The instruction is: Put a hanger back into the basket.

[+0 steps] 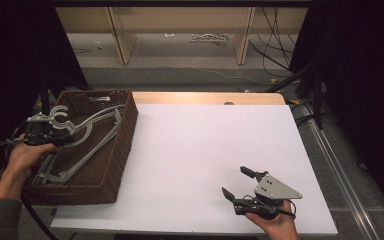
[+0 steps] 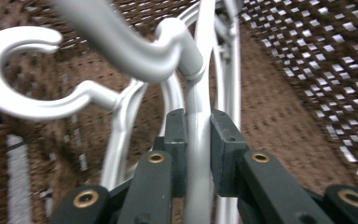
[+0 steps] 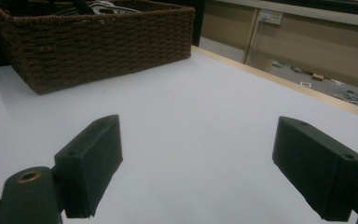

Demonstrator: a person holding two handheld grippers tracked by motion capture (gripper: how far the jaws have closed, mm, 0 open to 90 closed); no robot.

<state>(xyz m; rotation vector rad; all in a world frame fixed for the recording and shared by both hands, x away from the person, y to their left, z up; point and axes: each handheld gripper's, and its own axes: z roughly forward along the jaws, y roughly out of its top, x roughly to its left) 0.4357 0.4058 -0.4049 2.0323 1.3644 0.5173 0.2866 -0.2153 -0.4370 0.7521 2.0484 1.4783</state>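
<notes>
A brown wicker basket (image 1: 122,145) is set at the left edge of the white table (image 1: 190,150). Several silver hangers (image 1: 87,132) are piled inside it, hooks toward the far left corner. The left claw (image 2: 198,140) is held inside the basket, over the pile, and is clamped on the thin shaft of one hanger (image 2: 196,107) just below its hook. The right claw (image 1: 239,182) is rested on the table at the near right, well apart from the basket, jaws spread wide with nothing between them.

2 grippers (image 1: 44,131) (image 1: 237,182), 1 basket (image 1: 122,150), approx 3 hangers (image 1: 87,127).
</notes>
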